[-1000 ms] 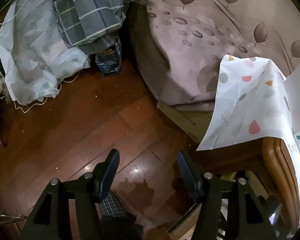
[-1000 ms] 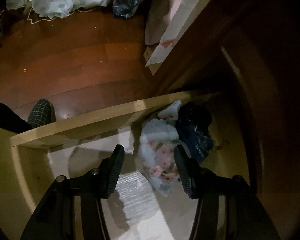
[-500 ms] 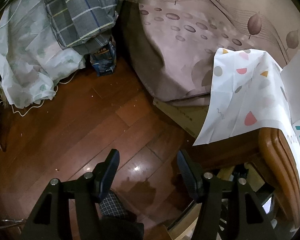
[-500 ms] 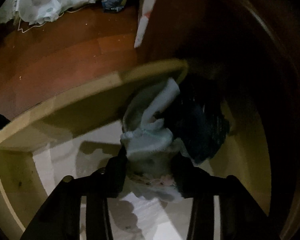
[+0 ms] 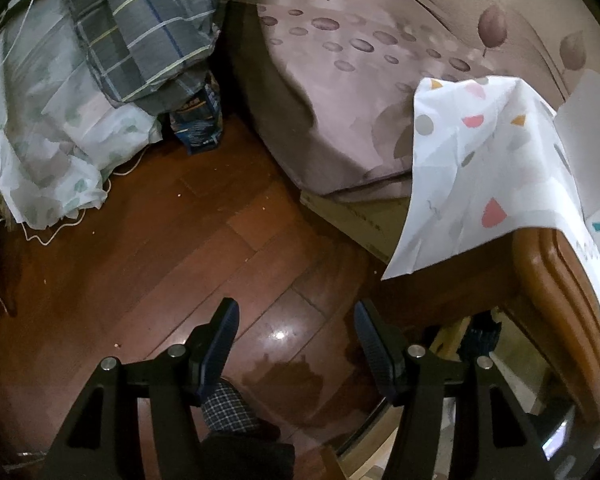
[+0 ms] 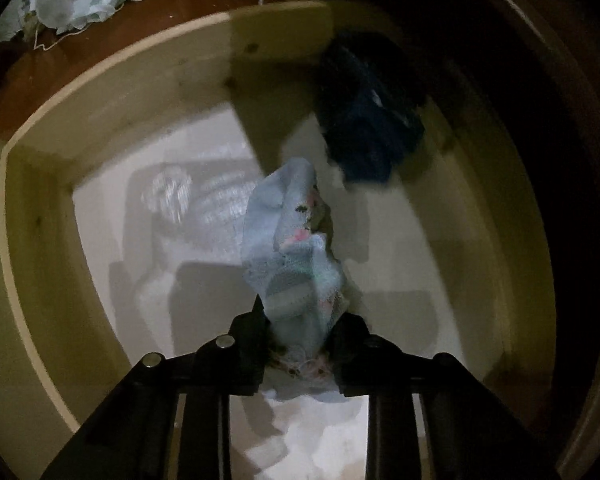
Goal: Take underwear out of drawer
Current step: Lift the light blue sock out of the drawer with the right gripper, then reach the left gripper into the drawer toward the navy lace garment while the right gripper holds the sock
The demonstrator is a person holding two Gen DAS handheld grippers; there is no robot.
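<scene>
The pale wooden drawer [image 6: 52, 200] is standing open; inside it the right gripper [image 6: 300, 320], whose fingers have just been closing, is pinching light blue floral underwear [image 6: 288, 240], a dark garment [image 6: 370, 120] lying beyond, while the left gripper [image 5: 294, 328] is hanging over the floor [image 5: 140, 260], fingers spread, holding nothing

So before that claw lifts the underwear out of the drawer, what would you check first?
1. Right claw closed on the light blue floral underwear: ok, its jaws have just been closing and the fabric is bunched between them.
2. Dark blue garment apart from the held piece: ok.
3. Drawer open, with room above: ok.
4. Left claw free: ok, open over the wooden floor.
5. Grip firm enough to lift: cannot tell.
</scene>
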